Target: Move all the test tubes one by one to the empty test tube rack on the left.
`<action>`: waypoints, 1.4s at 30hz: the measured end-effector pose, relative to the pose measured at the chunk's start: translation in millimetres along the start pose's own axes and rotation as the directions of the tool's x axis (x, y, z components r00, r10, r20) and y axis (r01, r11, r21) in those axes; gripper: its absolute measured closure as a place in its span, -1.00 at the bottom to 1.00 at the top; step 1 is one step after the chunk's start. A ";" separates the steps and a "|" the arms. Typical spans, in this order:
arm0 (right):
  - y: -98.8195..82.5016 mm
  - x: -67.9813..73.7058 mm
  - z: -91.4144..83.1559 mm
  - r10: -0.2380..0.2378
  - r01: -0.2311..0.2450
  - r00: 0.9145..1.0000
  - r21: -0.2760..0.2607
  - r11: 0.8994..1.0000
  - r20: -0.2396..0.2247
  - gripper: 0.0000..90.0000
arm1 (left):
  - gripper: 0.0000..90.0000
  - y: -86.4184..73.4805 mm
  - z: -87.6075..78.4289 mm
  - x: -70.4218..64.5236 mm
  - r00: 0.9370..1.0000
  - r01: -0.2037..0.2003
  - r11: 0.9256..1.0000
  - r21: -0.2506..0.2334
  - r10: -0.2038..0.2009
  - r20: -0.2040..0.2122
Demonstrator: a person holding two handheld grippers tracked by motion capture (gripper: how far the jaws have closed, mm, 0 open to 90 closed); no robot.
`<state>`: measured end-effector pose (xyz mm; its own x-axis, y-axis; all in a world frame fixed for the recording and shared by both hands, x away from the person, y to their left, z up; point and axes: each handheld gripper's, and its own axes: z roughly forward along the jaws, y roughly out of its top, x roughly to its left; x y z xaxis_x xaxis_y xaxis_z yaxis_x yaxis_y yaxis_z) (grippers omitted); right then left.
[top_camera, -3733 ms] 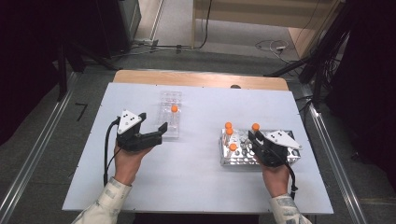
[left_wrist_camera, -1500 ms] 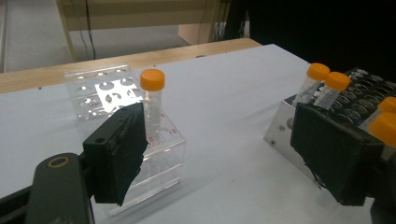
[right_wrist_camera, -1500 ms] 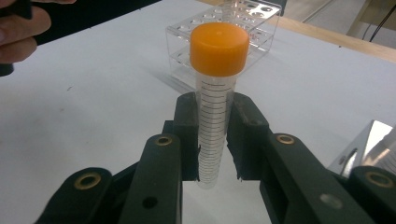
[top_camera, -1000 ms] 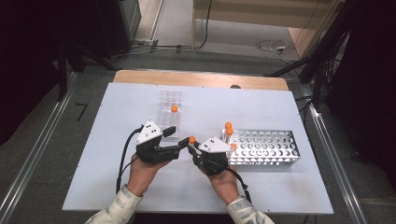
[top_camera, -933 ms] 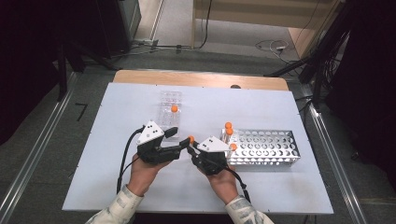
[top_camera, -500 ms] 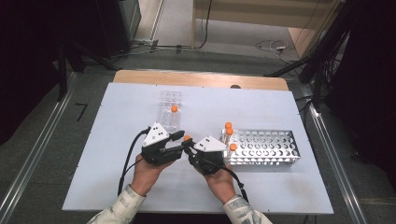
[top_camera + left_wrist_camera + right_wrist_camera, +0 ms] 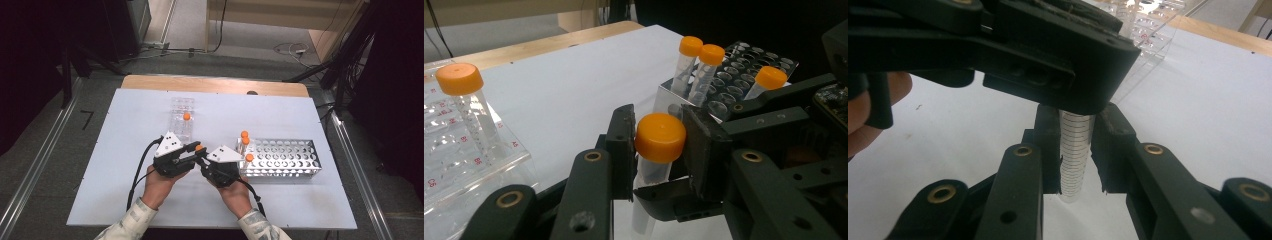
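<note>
Both grippers meet over white table (image 7: 125, 150), left of metal rack (image 7: 295, 172). One tube (image 7: 659, 145) stands upright between them. Left gripper (image 7: 658, 142) has just been closing its jaws, now clamped on orange cap (image 7: 199, 148). Right gripper (image 7: 1075, 150) stays clamped on tube body, lower down. Three capped tubes stand in metal rack; one more in clear rack (image 7: 181, 112) behind.

Left hand-held gripper (image 7: 659, 145) just closed on tube cap (image 7: 660, 137).
</note>
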<state>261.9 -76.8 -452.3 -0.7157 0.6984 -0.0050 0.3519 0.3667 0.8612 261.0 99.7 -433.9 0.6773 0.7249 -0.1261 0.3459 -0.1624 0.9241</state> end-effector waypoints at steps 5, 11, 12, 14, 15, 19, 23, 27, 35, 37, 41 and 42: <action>0.2 -0.1 -0.1 0.003 -0.003 1.000 0.001 1.000 0.000 0.60 | 0.54 0.4 0.0 0.9 1.000 0.007 1.000 -0.002 -0.007 0.004; 0.6 -2.5 -2.0 0.013 -0.014 1.000 -0.006 1.000 -0.024 0.30 | 0.56 3.0 -3.0 2.7 1.000 0.016 1.000 -0.012 -0.015 0.004; 0.5 -3.4 -2.6 0.012 -0.012 1.000 -0.007 1.000 -0.028 0.25 | 0.56 3.8 -4.0 3.6 1.000 0.018 1.000 -0.016 -0.018 -0.001; -0.3 -4.9 -5.2 0.016 -0.016 0.999 -0.007 1.000 -0.032 0.14 | 0.56 5.8 -5.9 6.0 1.000 0.022 1.000 -0.022 -0.022 -0.008; -0.7 -6.0 -6.7 0.017 -0.017 0.999 -0.009 1.000 -0.034 0.11 | 0.56 6.8 -7.1 7.7 1.000 0.023 0.999 -0.023 -0.023 -0.015; -4.0 -7.5 -16.0 0.012 -0.012 0.998 0.005 1.000 -0.054 -0.10 | 0.56 11.3 -12.8 15.5 0.998 0.039 0.999 -0.032 -0.040 -0.038; -11.3 -6.2 -29.3 -0.012 0.013 0.997 0.013 1.000 -0.079 -0.20 | 0.56 17.0 -20.2 23.7 0.996 0.059 0.997 -0.050 -0.062 -0.062; -18.0 -5.1 -45.3 -0.011 0.012 0.995 0.007 1.000 -0.099 -0.26 | 0.56 22.9 -27.7 33.1 0.993 0.074 0.995 -0.061 -0.079 -0.087; -29.0 -8.5 -70.3 -0.005 0.005 0.994 -0.002 1.000 -0.111 -0.41 | 0.56 31.5 -35.2 47.3 0.985 0.092 0.992 -0.086 -0.104 -0.140; -33.0 -8.9 -74.7 -0.011 0.011 0.994 0.001 1.000 -0.110 -0.43 | 0.56 33.6 -36.5 50.8 0.982 0.098 0.991 -0.092 -0.111 -0.150; -42.5 -8.9 -82.6 -0.011 0.012 0.994 0.011 1.000 -0.113 -0.45 | 0.56 37.8 -37.5 54.9 0.979 0.098 0.990 -0.099 -0.114 -0.170; -45.0 -9.2 -83.9 -0.008 0.010 0.994 0.013 1.000 -0.113 -0.45 | 0.56 38.8 -37.4 55.7 0.978 0.099 0.990 -0.102 -0.116 -0.175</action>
<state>202.0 -151.4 -448.3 -0.7824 0.6211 0.0458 0.3529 0.3816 0.8543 287.8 158.9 -391.6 0.5087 0.8445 -0.1675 0.3434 -0.0206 0.9390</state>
